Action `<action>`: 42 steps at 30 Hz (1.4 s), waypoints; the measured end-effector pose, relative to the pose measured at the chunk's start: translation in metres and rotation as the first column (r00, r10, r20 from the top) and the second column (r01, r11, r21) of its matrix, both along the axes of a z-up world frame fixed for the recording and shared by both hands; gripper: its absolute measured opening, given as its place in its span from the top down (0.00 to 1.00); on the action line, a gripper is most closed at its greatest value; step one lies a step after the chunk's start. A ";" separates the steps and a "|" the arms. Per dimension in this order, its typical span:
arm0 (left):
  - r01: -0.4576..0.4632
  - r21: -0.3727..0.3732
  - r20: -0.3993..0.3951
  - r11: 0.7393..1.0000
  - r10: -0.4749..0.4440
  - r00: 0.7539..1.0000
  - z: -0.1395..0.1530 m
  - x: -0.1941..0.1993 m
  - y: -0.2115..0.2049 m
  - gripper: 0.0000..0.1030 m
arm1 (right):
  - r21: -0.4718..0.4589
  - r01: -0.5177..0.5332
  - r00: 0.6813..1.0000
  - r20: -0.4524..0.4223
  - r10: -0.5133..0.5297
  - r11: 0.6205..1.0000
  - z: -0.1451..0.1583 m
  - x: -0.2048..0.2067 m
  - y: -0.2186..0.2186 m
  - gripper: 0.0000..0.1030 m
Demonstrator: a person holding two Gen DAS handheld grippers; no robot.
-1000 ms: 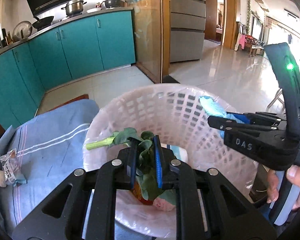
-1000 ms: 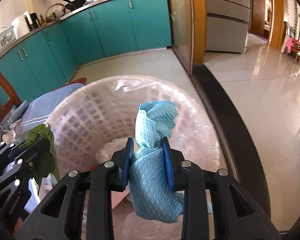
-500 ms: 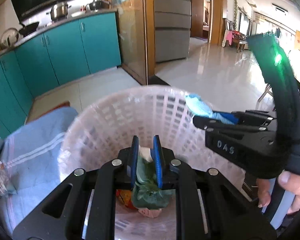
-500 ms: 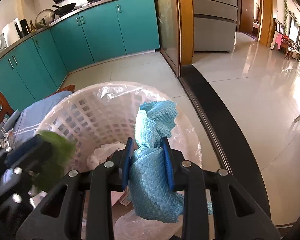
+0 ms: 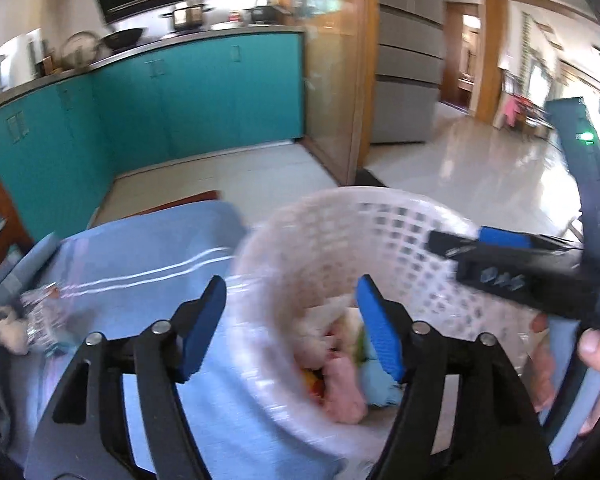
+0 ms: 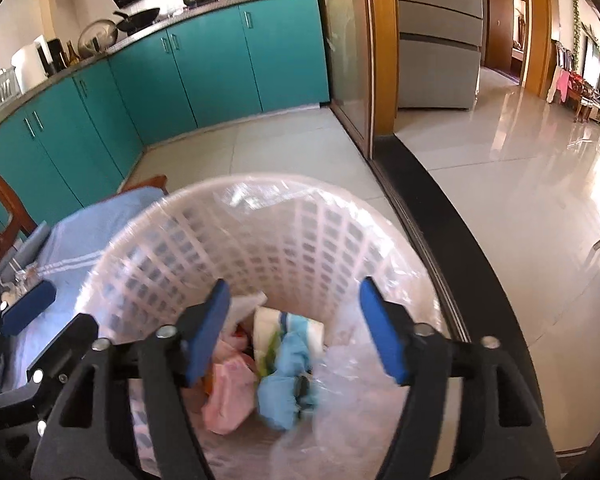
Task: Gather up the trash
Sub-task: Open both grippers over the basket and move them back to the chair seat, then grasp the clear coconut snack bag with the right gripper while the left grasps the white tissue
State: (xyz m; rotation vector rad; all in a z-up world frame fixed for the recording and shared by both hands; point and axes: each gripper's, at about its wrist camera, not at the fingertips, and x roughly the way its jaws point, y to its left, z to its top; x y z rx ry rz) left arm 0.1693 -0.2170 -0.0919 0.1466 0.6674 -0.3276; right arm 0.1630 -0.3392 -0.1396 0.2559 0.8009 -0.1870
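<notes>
Standing widest in both views was the teal cabinet run (image 6: pixel 148 76), with pots on its counter and a pale tiled floor (image 6: pixel 500 184) spreading out to the right. Nearer to you lay the blue cloth (image 5: pixel 140 280) with white stripes, covering a surface at the left, and the white lattice basket (image 6: pixel 300 240) stood just beside it, touching its edge, lined with a clear plastic bag (image 6: pixel 364 400).

You held your left gripper (image 5: pixel 292 332) over the basket's left rim, its blue-padded fingers (image 5: pixel 202 330) spread wide with nothing between them; one finger hung over the cloth, the other over the basket's inside. You held your right gripper (image 6: pixel 296 328) above the basket mouth, and its fingers (image 6: pixel 380 336) were likewise far apart and empty. From the left wrist view that gripper reached in from the right, across the basket rim, with your hand (image 5: pixel 598 354) showing at the frame's edge.

The trash sat at the bottom of the basket: a blue textured cloth (image 6: pixel 284 380) crumpled beside a pink wad (image 6: pixel 228 392), with a white roll (image 6: pixel 272 332) and scraps of white paper behind them. Out on the striped cloth, well apart from the basket, a clear crumpled wrapper (image 5: pixel 40 312) lay at the far left, a pale lump (image 5: pixel 8 330) touching it. Motion blur softened the left wrist view.
</notes>
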 end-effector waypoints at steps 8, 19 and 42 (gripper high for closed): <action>-0.265 0.065 -0.035 0.962 0.267 0.963 -0.013 0.002 0.105 0.31 | 0.064 -0.126 0.990 0.078 0.121 0.990 0.025 0.020 0.054 0.30; -0.441 0.043 -0.135 0.897 0.442 0.887 -0.032 -0.027 0.226 0.34 | 0.073 -0.485 0.874 0.029 0.484 0.871 0.022 0.094 0.217 0.30; -0.516 -0.028 -0.157 0.856 0.506 0.848 -0.030 0.061 0.280 0.35 | 0.009 -0.645 0.744 -0.219 0.631 0.764 -0.030 0.137 0.321 0.61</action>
